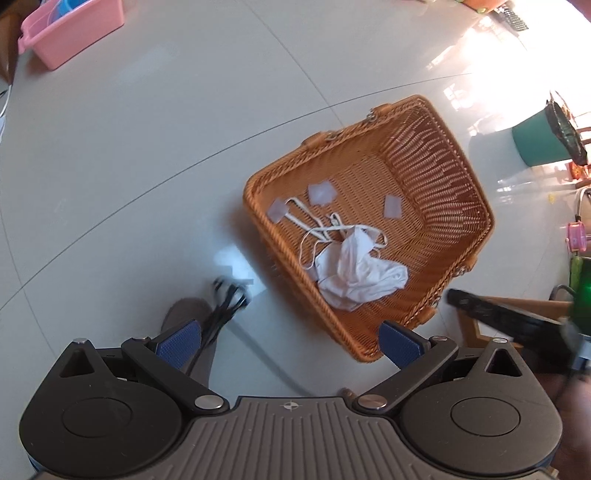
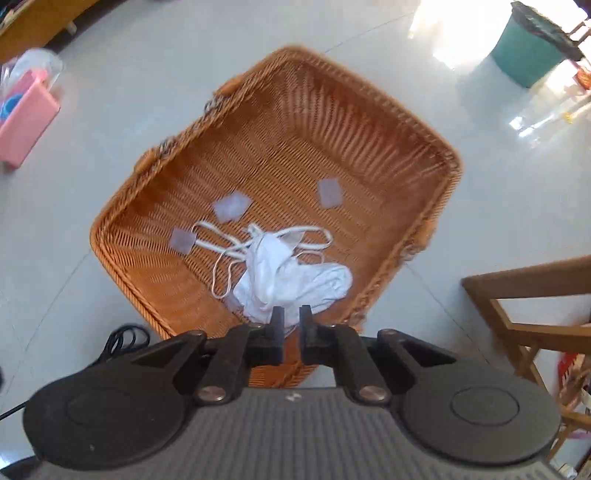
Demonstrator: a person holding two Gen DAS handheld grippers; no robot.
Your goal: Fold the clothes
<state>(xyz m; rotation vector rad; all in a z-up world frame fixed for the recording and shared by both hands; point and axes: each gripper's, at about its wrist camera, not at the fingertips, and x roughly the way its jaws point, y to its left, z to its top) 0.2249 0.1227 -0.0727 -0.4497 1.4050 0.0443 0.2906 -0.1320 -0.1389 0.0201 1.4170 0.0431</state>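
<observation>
I'm reaching for the crumpled white garment (image 2: 291,280) at the wicker basket's (image 2: 448,162) near edge, right claw (image 2: 291,314) nearly shut and empty, left claw (image 1: 288,341) wide open, empty; next, opening right to pinch cloth.

One wicker basket (image 2: 369,122) stands on the floor. Inside it lie one crumpled white garment (image 2: 291,280) and three small pale patches (image 2: 231,207), spread left to right across its bottom. One pink tub (image 1: 74,33) sits far left, one green bin (image 1: 539,142) far right.
</observation>
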